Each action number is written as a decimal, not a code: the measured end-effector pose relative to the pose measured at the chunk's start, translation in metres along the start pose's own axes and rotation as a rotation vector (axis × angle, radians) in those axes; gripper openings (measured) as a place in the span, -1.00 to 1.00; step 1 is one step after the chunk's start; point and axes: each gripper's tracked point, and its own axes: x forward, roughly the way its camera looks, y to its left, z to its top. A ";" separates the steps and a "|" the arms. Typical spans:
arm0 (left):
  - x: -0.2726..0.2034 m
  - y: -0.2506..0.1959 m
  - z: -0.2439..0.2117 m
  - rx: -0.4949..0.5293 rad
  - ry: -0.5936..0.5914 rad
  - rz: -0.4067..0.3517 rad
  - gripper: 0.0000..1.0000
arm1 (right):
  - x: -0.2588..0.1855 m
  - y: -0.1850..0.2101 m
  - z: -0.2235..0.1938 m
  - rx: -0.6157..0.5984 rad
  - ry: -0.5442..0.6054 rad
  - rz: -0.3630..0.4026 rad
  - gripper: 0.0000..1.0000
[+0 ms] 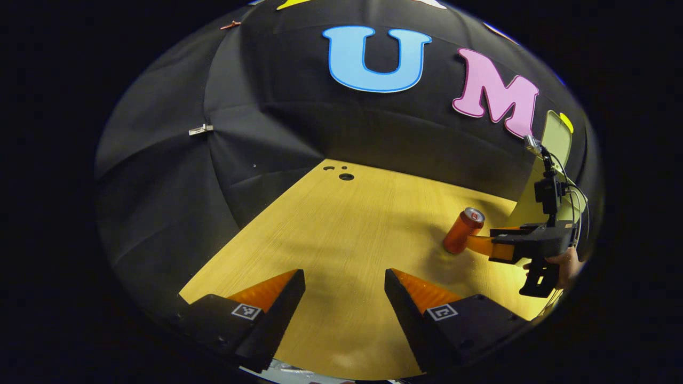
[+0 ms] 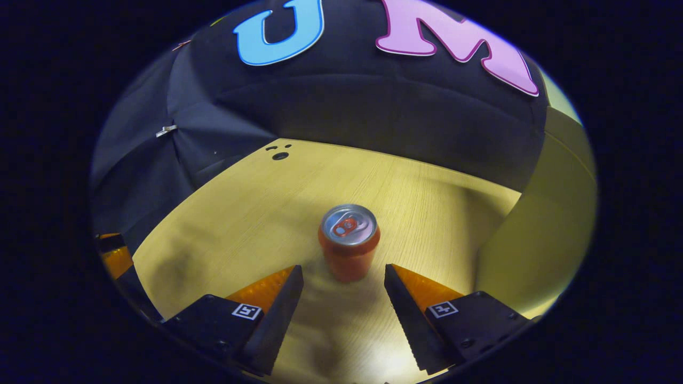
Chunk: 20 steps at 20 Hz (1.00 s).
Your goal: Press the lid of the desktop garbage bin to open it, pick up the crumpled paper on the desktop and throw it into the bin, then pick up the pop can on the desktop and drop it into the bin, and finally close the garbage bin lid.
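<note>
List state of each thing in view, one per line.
pop can: upright on the table, tab unopened, not gripped.
right gripper: jaws open, can just ahead of the gap, no contact seen.
left gripper: jaws open, nothing between them, above the table.
table: bare wood, small holes near the far edge.

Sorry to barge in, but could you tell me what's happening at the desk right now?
A person is working with a hand-held gripper in each hand. The right hand-held gripper is open and lined up on an upright orange pop can standing on the wooden desktop, with the can just ahead of its fingertips and not yet grasped. The left hand-held gripper is open too, with nothing between its fingers, over bare desktop.
</note>
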 end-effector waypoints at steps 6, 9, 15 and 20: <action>0.014 0.016 -0.002 -0.008 0.024 0.010 0.92 | 0.032 0.004 0.007 0.006 0.007 -0.028 0.94; 0.015 0.019 -0.006 -0.007 0.039 0.014 0.92 | 0.041 -0.001 0.006 0.015 0.012 -0.060 0.95; 0.017 0.020 -0.015 -0.018 0.066 0.018 0.92 | 0.059 -0.007 0.006 0.052 0.026 -0.080 0.96; 0.015 0.015 -0.013 -0.013 0.063 0.014 0.92 | 0.059 -0.007 0.013 0.049 0.019 -0.069 0.67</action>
